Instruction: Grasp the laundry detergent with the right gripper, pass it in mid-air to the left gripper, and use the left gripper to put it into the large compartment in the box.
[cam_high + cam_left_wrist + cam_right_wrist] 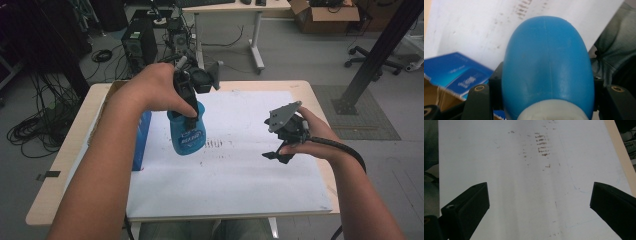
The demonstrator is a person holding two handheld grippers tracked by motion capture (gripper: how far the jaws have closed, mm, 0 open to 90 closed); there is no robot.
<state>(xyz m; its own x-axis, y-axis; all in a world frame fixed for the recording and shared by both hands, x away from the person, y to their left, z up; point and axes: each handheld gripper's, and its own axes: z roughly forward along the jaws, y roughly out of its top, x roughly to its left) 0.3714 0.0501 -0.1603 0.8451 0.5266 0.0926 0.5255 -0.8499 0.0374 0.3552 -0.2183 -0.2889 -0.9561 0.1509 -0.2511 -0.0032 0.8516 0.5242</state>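
Your left gripper is clamped on the blue bottle, lifted off the white board, likely to carry it. Your right gripper hangs wide and empty beside it, near the smudges. Blue box lies at the board's left edge.

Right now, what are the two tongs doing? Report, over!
Left tongs shut on the blue bottle, held above the white board. Right tongs open, empty, over the board. Blue box sits left of the bottle, nothing blocking.
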